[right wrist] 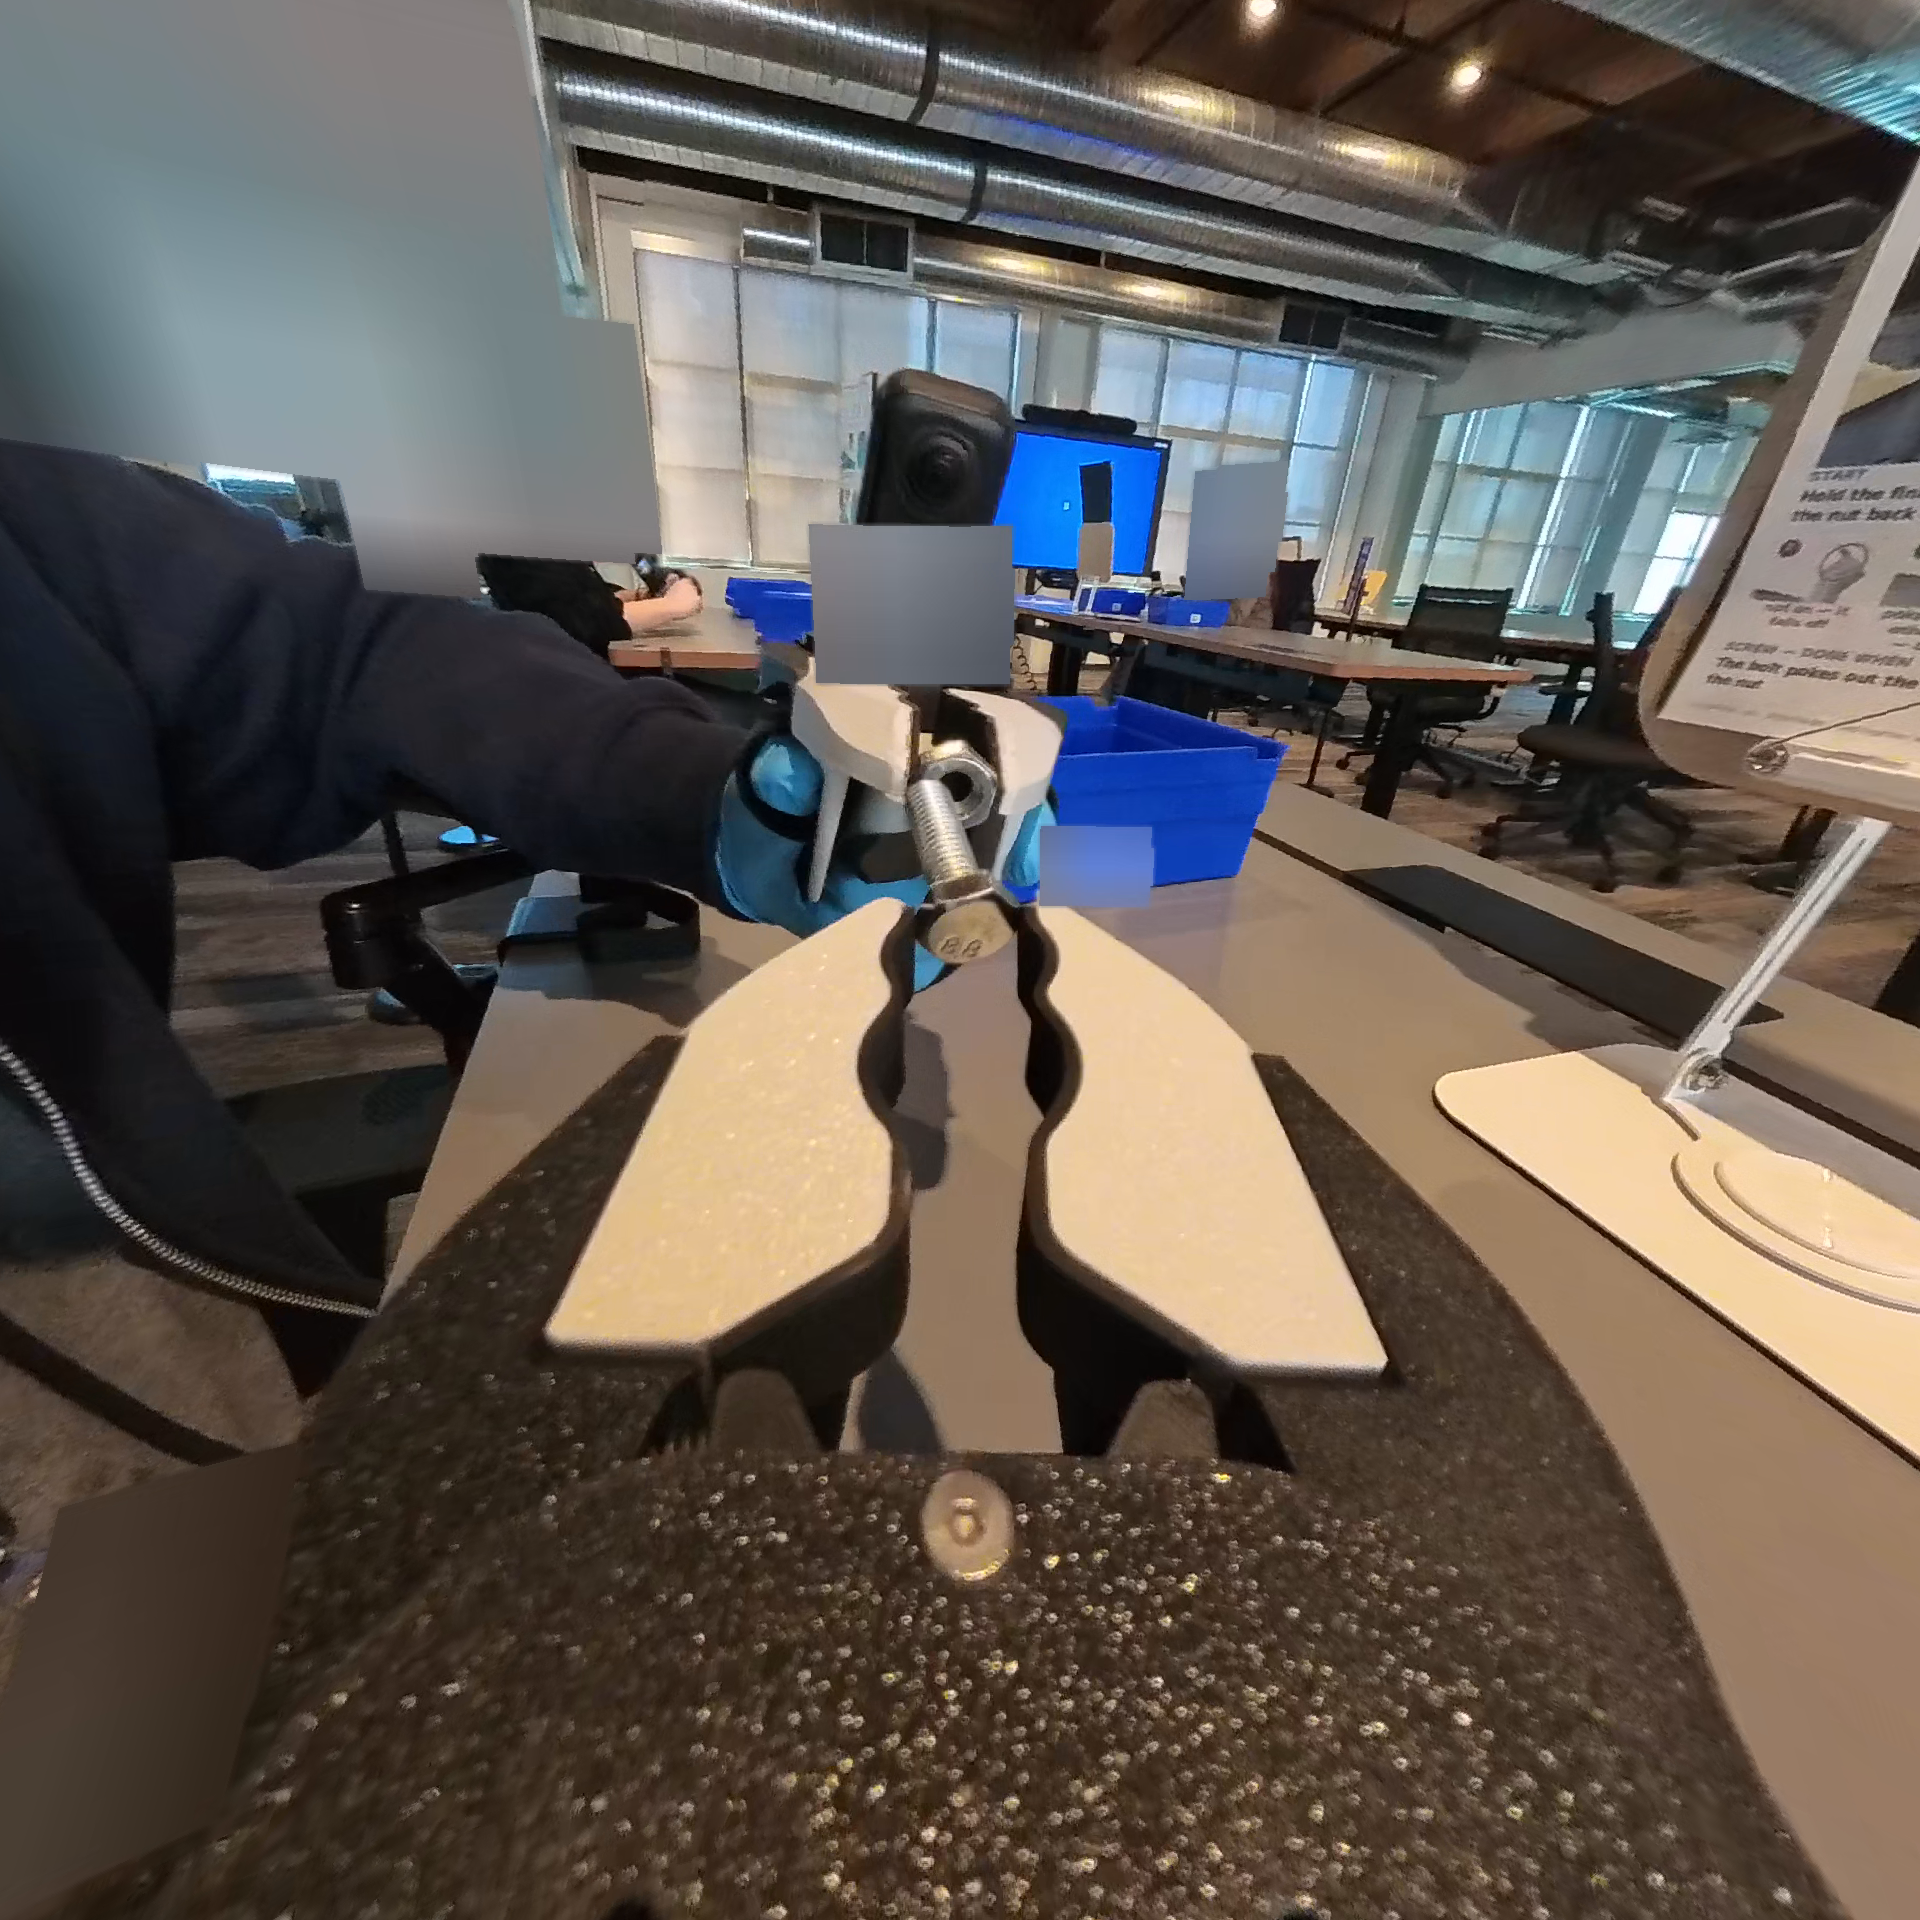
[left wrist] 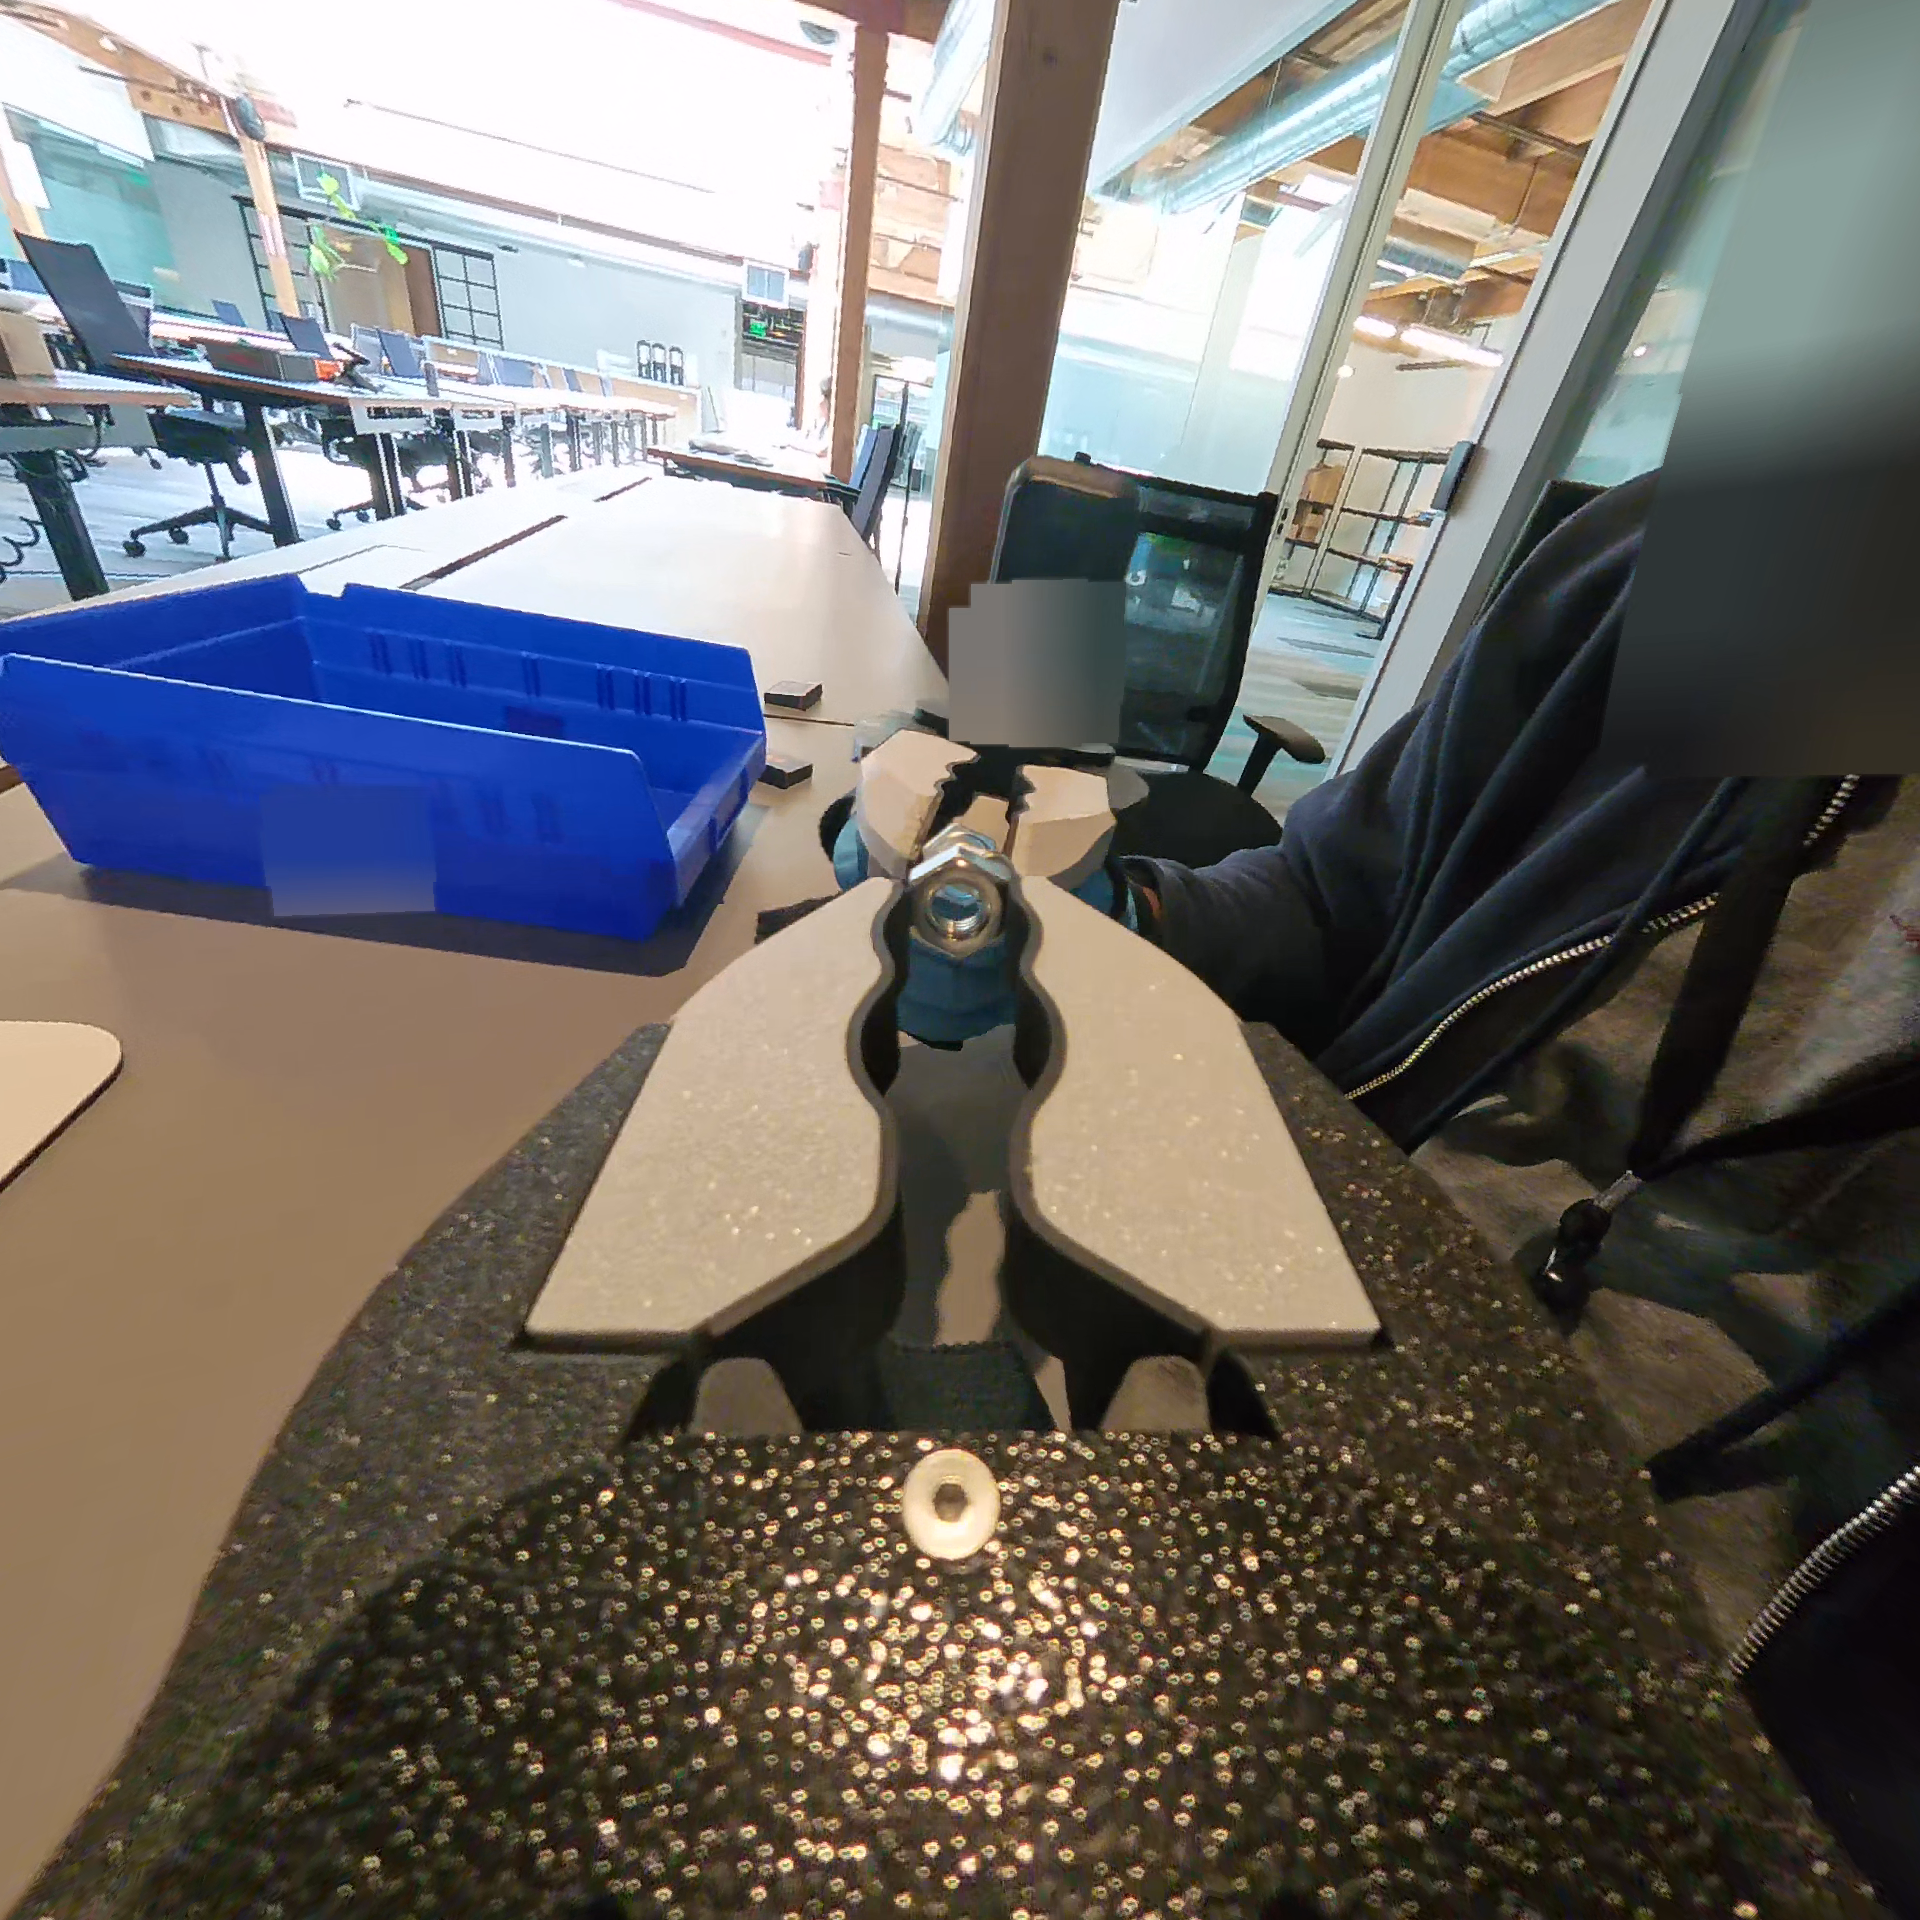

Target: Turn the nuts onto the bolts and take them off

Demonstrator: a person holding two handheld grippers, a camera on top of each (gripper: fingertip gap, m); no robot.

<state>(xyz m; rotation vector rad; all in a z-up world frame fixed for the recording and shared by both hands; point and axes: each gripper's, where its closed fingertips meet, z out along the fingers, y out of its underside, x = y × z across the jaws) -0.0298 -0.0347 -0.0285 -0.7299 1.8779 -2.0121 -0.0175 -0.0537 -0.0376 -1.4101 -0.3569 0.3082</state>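
Nut (right wrist: pixel 961 787) sits at the bolt (right wrist: pixel 940 847) tip, above the desk (right wrist: pixel 1299 997) edge, left hand-held gripper (left wrist: pixel 954 902) clamping it, right hand-held gripper (right wrist: pixel 961 925) pinching the bolt head; misalignment risks cross-threading or a drop.

Bin (left wrist: pixel 395 748): set on the tabletop (left wrist: pixel 260 1091), left of the nut (left wrist: pixel 954 904).
Stand (right wrist: pixel 1662 1164): placed on the tabletop, right of the bolt (right wrist: pixel 951 862).
Chair (left wrist: pixel 1174 665): seen behind the nut.

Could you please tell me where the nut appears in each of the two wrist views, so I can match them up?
Left wrist view: the nut sits just above centre, clamped between the left gripper tips, its hole facing the camera.
Right wrist view: the nut is above centre, on the bolt tip.
Shared landmark: the blue bin.
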